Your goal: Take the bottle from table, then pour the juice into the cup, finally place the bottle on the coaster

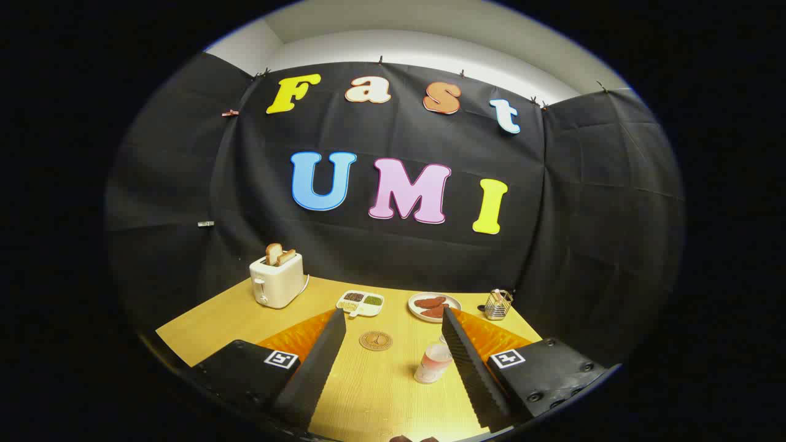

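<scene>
1. Currently pre-grasp: gripper [393, 344] up above the table [221, 322], fingers [316, 362] spread wide, nothing held.
2. Bottle [433, 362] upright on the table, between the fingers but hard over toward the right one; touching it or just beside it, cannot tell.
3. Coaster [376, 341] beyond the bottle, nearer the left finger, well apart from the bottle. Bare.
4. Step in hand, by judgement: take the bottle. Not yet begun.
5. To do it well:
   - Shift right first so the bottle sits centred in the gap; closing from here would likely shove it sideways or tip it.
   - Come down level, pads on the mid body, not the cap or the neck.
   - Close slow. Looks like thin clear plastic, so probably light, squashy and easy to knock.
   - Lift straight up before swinging toward the cup.
6. Hard to make out:
   - Cup: small clear shape just behind the bottle, mostly masked by the right finger. Probably the cup; not certain.
   - Juice level: pinkish tint low in the bottle, fill height unclear.
   - Cap on or off: cannot tell.
   - Near table edge cut off below the fingers; small dark shapes there unidentifiable.
7. Background clutter along the far side, all clear of the work: toaster [276, 279], divided dish [361, 302], plate [435, 306], wire holder [497, 304].
</scene>
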{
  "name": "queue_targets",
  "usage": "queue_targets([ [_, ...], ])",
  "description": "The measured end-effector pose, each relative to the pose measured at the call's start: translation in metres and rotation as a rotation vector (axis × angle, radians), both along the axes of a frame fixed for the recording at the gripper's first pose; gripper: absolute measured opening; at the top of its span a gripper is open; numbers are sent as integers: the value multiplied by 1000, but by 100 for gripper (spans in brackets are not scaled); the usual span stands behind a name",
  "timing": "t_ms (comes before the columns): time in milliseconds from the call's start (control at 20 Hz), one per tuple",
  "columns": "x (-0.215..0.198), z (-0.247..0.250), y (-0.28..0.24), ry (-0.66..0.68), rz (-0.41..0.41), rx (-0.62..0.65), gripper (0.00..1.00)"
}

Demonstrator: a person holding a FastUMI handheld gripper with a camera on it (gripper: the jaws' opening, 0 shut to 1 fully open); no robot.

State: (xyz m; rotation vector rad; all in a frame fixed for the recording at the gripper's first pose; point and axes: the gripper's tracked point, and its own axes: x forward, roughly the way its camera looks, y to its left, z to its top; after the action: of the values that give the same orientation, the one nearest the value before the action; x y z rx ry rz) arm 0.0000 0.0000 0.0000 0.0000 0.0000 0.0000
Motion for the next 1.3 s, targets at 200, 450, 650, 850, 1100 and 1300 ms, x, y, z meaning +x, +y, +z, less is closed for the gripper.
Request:
queue_targets([
  [200, 11, 3, -12, -14, -6, 13, 97],
  [450, 22, 5, -38, -27, -28, 47, 97],
  [650, 29, 12, -59, -65, -49, 51, 97],
  [850, 39, 7, -70, -57, -51, 84, 97],
  [1100, 50, 0, -77, -46, -41, 98, 97],
  [1300, 56, -5, -81, -48, -26, 96, 97],
])
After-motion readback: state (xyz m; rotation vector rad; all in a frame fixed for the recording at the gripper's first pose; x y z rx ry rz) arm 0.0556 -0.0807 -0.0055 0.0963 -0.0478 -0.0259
